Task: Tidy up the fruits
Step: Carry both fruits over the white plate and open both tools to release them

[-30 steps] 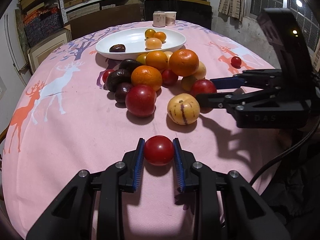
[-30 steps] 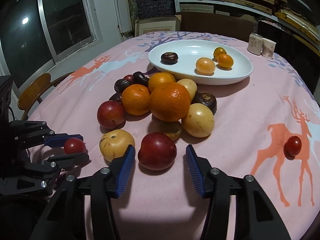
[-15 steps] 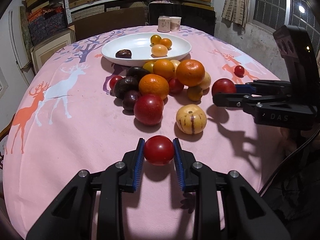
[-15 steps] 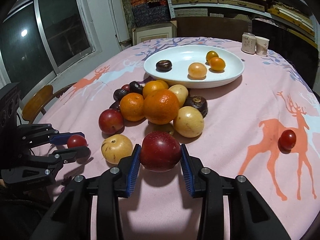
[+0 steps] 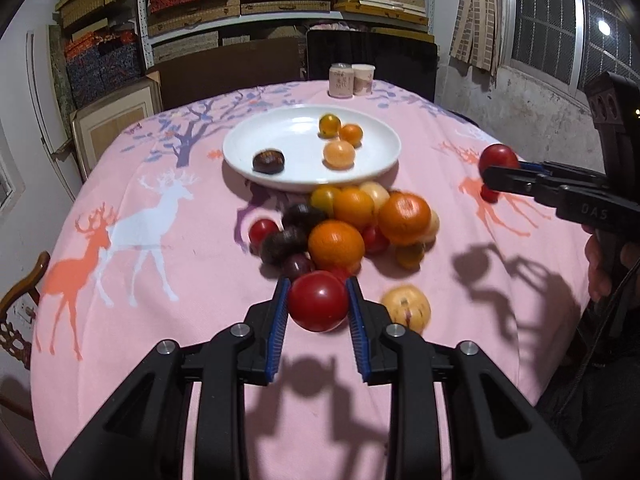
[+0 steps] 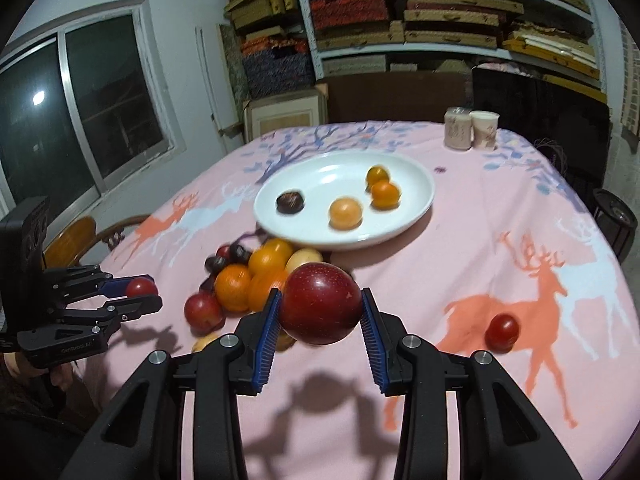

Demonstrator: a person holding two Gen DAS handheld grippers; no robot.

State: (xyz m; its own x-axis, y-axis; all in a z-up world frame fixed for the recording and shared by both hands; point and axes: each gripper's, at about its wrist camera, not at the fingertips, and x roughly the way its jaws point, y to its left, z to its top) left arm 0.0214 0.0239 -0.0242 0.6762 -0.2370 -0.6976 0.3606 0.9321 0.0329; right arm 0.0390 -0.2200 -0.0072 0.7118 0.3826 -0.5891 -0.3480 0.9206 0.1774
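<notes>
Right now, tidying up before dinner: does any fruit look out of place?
Yes: one small red cherry tomato sits alone on the pink deer-print tablecloth, apart from the fruit pile and outside the white oval plate.

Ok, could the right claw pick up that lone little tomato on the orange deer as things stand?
Probably not yet. The right claw is shut on a dark red plum, so it is full. The little tomato itself sits alone on the tablecloth, nothing around it.
</notes>
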